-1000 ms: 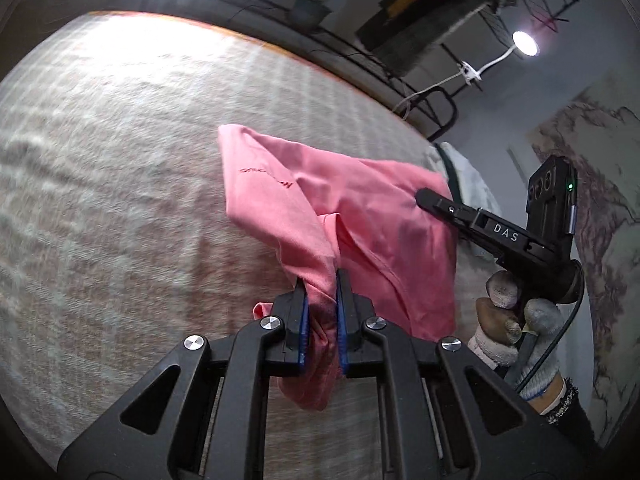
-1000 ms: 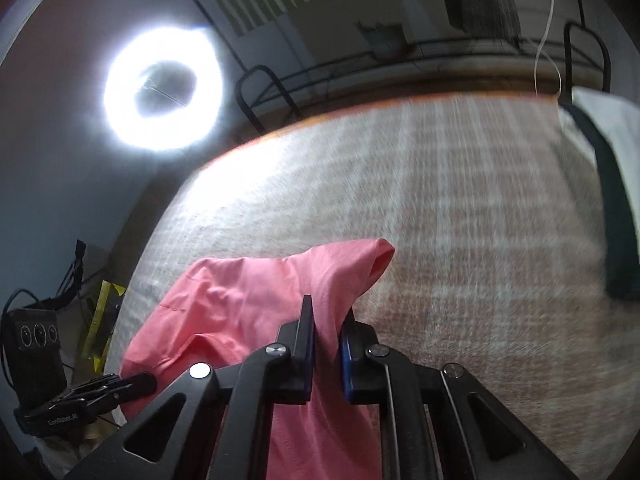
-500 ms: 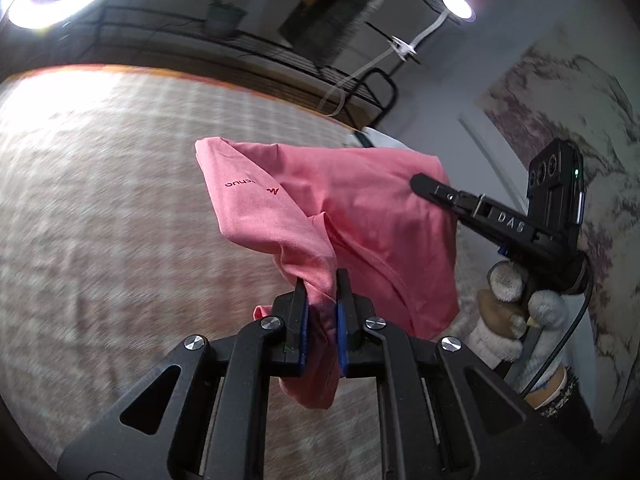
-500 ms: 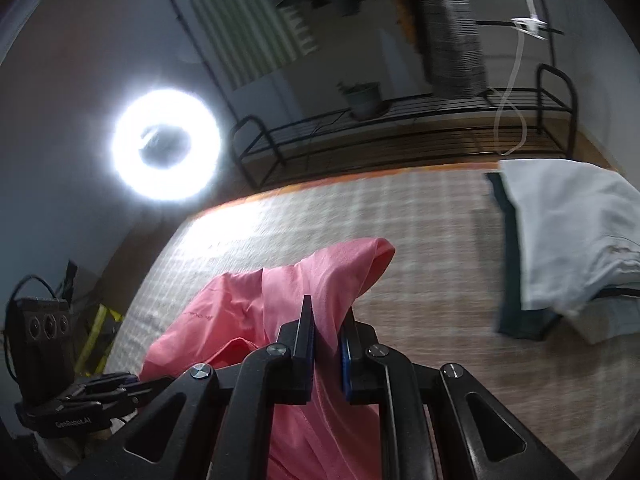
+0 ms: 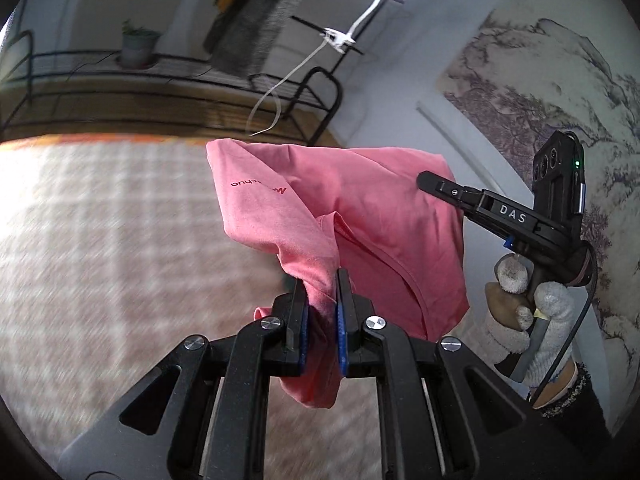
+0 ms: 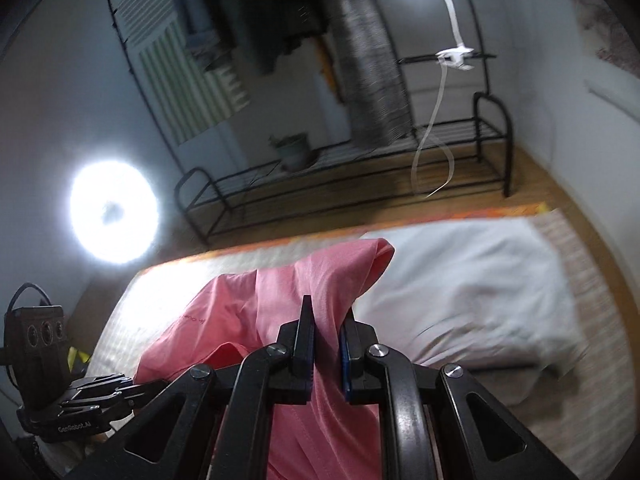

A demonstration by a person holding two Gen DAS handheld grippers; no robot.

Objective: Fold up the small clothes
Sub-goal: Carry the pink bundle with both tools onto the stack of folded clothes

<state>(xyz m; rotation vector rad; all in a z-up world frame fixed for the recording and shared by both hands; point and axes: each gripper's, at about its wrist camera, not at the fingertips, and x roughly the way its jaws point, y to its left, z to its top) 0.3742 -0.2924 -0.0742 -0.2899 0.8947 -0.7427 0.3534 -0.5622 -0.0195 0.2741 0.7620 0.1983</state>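
One pink shirt [image 5: 360, 216] hangs in the air above the checked rug [image 5: 100, 240], pinched at two places. The left gripper [image 5: 319, 316] has its jaws closed tight on a bunched fold at the shirt's lower edge; to the right of the shirt, the right gripper [image 6: 326, 336] is likewise clamped on the fabric, held by a gloved hand [image 5: 520, 312].

Left of the shirt, one ring light [image 6: 114, 210] glares. Behind it stands one black metal rack [image 6: 360, 168] with a potted plant [image 6: 294, 150]. Right of the shirt, white clothing [image 6: 472, 280] lies on the rug near its orange edge [image 6: 440, 220]. The rug left of the shirt is bare.
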